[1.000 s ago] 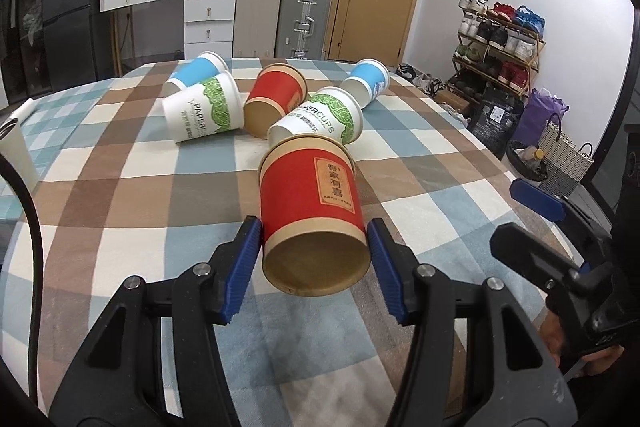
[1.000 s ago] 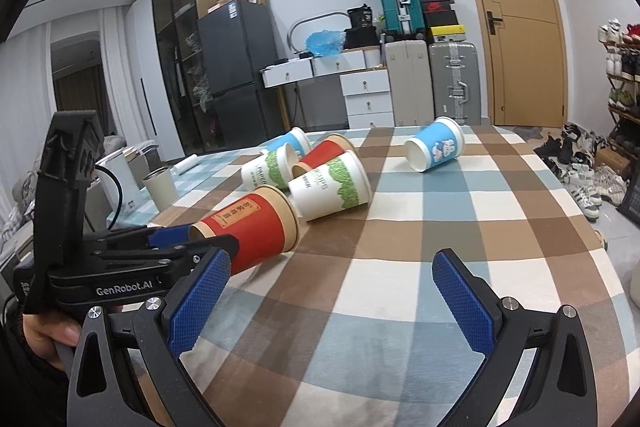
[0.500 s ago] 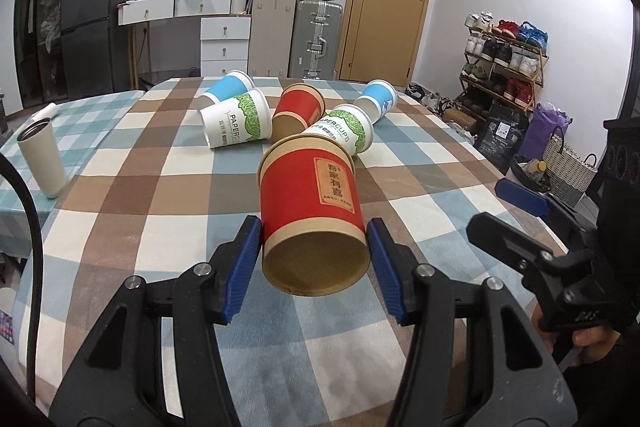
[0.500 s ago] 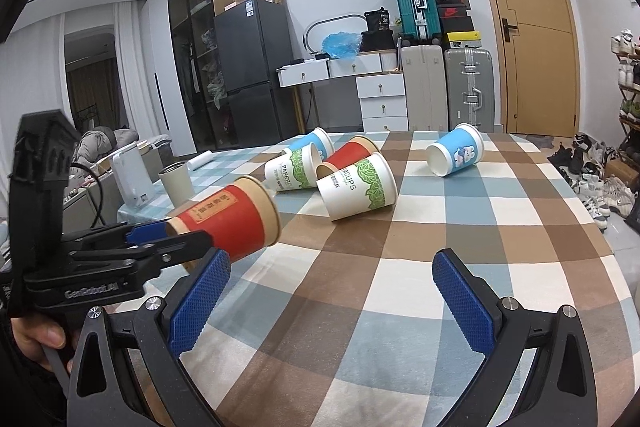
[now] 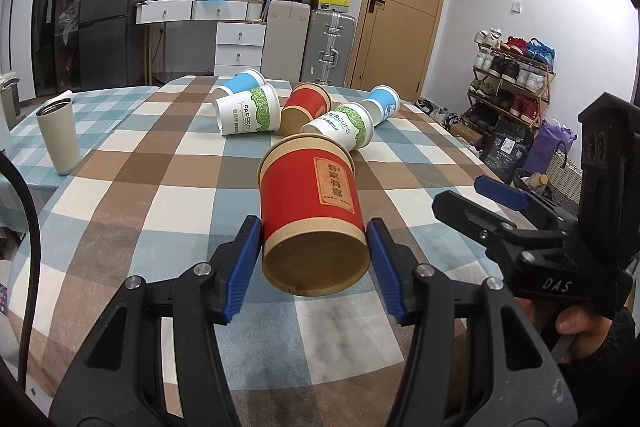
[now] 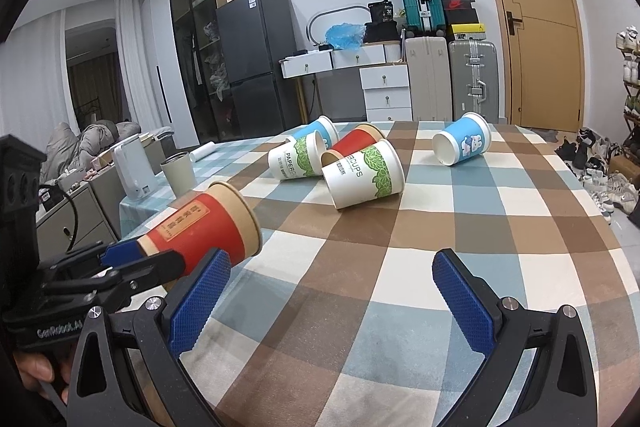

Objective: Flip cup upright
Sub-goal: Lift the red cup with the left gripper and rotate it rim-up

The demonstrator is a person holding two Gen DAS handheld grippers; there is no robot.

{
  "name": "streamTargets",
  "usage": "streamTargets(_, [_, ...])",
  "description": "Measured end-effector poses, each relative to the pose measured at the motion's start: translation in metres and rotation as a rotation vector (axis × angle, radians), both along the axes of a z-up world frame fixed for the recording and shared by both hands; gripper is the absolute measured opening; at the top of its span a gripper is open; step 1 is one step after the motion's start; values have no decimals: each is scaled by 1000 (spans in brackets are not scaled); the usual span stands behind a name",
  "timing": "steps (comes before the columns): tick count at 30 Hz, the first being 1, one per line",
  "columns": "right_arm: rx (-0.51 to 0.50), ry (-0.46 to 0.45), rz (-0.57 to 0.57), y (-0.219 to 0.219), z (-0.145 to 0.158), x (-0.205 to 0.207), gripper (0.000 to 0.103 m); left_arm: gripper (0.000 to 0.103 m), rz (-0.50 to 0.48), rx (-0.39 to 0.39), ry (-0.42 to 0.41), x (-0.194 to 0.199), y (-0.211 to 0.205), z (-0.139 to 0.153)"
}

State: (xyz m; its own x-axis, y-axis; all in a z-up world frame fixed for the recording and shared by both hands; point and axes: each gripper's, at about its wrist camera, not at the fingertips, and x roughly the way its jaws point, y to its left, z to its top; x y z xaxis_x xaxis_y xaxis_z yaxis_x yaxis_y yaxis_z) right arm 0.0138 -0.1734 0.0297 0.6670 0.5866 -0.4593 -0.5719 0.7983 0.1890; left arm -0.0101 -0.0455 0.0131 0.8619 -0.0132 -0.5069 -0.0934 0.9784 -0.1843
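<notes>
Red cup (image 5: 310, 211), pinched by left gripper (image 5: 314, 259), has lifted clear of tablecloth (image 5: 160, 211), mouth toward 12 o'clock; right gripper (image 6: 328, 291) idles spread; flip still pending.

The held cup (image 5: 310, 205) hangs above the table (image 5: 160, 211), five cups (image 5: 336, 125) lying behind it (tumbler (image 5: 58, 135) far left).
</notes>
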Motion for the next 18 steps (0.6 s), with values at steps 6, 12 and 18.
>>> streamTargets(6, [-4, 3, -1, 0, -1, 1, 103, 52, 11, 18, -10, -2, -9, -6])
streamTargets(12, [-6, 4, 0, 0, -2, 2, 103, 52, 12, 14, -4, 1, -11, -12])
streamTargets(18, [-6, 4, 0, 0, -2, 2, 103, 52, 12, 12, 9, 5, -14, -20])
